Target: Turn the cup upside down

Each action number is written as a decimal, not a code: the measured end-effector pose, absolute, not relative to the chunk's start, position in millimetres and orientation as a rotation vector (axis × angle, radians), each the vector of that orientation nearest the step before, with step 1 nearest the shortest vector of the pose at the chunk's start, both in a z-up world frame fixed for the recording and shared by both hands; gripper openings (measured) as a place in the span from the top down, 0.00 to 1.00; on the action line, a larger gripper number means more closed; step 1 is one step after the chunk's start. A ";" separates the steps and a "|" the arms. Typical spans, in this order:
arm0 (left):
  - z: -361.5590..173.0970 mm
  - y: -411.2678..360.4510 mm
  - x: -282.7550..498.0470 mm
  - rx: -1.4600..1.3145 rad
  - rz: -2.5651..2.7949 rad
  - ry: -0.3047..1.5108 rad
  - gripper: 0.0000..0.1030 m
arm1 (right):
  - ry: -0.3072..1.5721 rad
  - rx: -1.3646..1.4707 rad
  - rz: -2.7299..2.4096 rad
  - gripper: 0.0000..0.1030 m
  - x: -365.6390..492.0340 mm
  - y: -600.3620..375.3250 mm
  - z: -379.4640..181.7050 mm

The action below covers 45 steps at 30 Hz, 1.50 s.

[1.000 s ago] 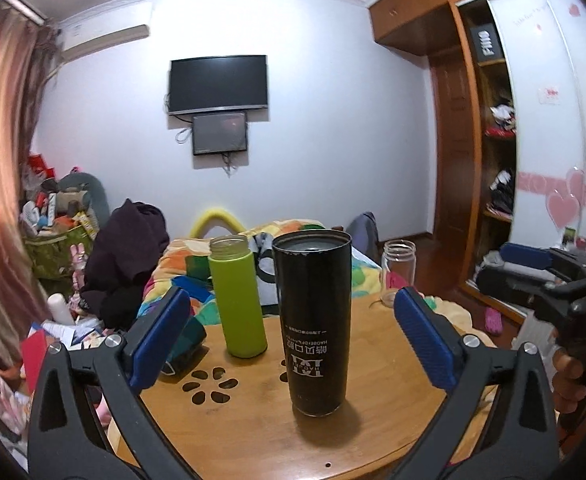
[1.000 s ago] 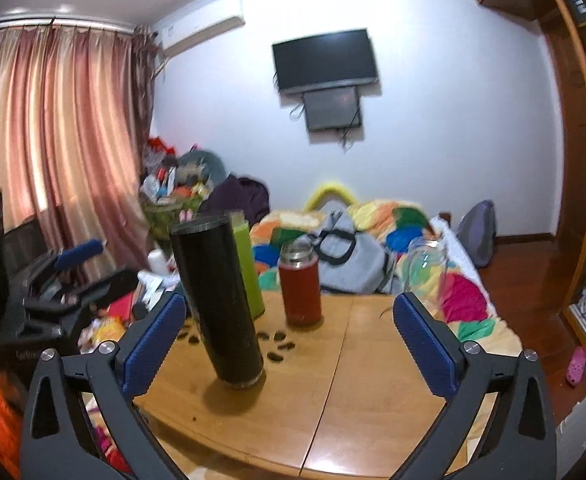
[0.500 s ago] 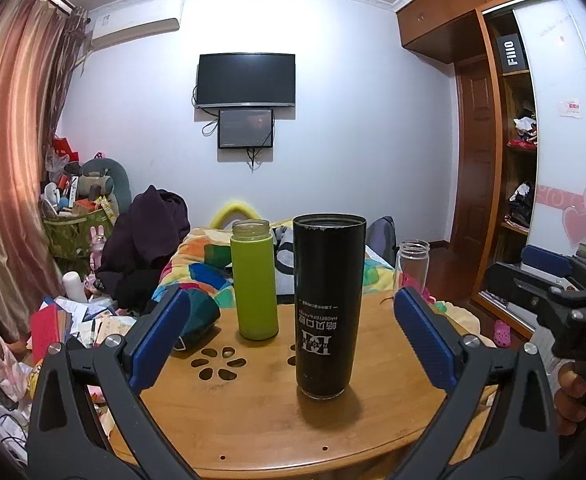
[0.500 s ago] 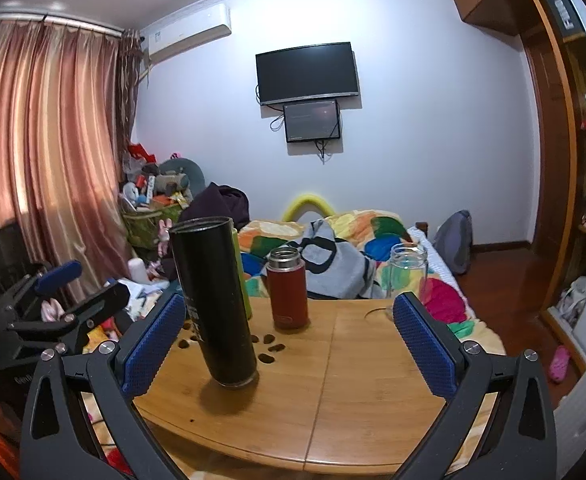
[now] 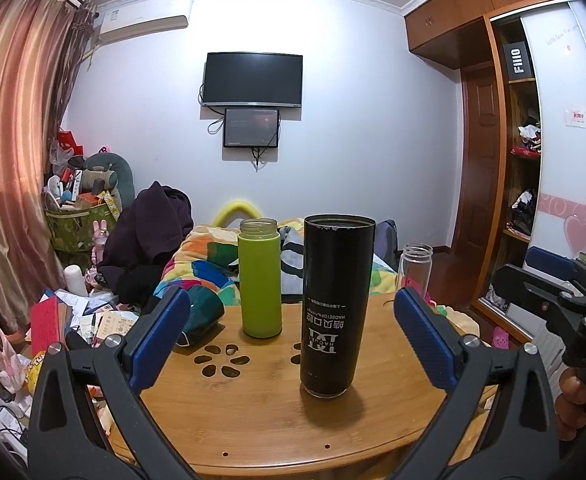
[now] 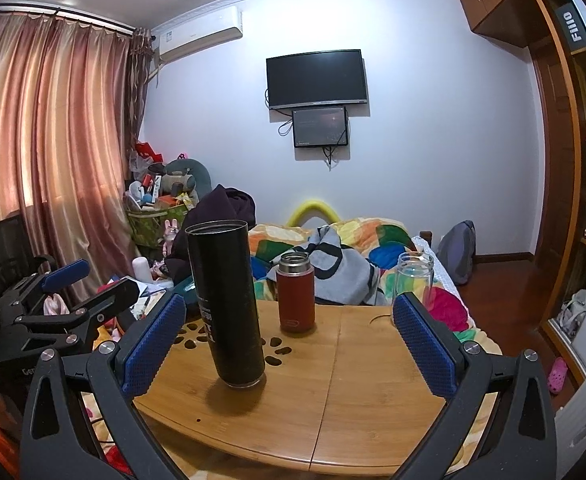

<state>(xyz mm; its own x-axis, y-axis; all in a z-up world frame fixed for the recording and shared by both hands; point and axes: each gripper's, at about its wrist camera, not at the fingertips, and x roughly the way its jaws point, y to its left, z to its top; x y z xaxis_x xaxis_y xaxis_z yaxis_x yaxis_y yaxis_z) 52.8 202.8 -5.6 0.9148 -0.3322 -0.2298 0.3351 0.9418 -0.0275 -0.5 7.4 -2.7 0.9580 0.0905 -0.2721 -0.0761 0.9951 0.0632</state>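
Observation:
A tall black tumbler (image 5: 336,306) stands on the round wooden table (image 5: 253,412); its white lettering reads upside down. It also shows in the right wrist view (image 6: 227,304). My left gripper (image 5: 293,338) is open and empty, level with the tumbler's lower half and short of it. My right gripper (image 6: 287,342) is open and empty, back from the tumbler, which stands left of its centre. Each gripper shows at the edge of the other's view, the right one (image 5: 553,292) and the left one (image 6: 59,304).
A green bottle (image 5: 260,278) stands behind the tumbler to the left. A red flask (image 6: 295,292) and a clear glass jar (image 6: 415,276) stand further back. Flower-shaped cut-outs (image 5: 221,362) pierce the table. A bed with a colourful blanket (image 6: 373,252) lies beyond.
Both grippers have pulled back and levelled out, so the tumbler looks a little farther away and more upright. Both stay open. Nothing on the table has moved.

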 end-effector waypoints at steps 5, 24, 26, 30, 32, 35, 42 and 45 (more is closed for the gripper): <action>-4.9 203.4 51.5 0.014 -0.347 0.234 0.00 | 0.279 0.064 0.083 0.00 -0.5 6.0 -0.3; -5.7 203.5 50.6 0.012 -0.342 0.237 0.00 | 0.281 0.088 0.096 0.00 0.4 -0.7 -0.5; -5.7 203.5 50.6 0.013 -0.342 0.237 0.00 | 0.281 0.088 0.097 0.00 0.0 -0.8 -0.3; -5.7 203.6 50.3 0.010 -0.342 0.236 0.00 | 0.281 0.088 0.096 0.00 -0.2 -0.8 -0.5; -5.7 203.6 50.4 0.011 -0.342 0.237 0.00 | 0.281 0.088 0.097 0.00 -0.1 -0.7 -0.3; -5.7 203.7 50.4 0.011 -0.343 0.237 0.00 | 0.280 0.088 0.098 0.00 -0.3 -0.6 0.1; -5.5 204.3 49.8 0.008 -0.338 0.235 0.00 | 0.278 0.089 0.097 0.00 0.4 -1.2 0.9; -4.7 206.8 48.4 0.003 -0.333 0.231 0.00 | 0.277 0.089 0.099 0.00 0.4 -1.1 1.5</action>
<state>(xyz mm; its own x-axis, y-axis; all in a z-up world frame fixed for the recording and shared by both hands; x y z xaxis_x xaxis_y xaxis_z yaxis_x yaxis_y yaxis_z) 48.4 206.8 -4.7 0.9192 -0.3232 -0.2250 0.3240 0.9454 -0.0345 0.4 -1.1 1.5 0.9572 0.1094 -0.2681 -0.0850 0.9913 0.1010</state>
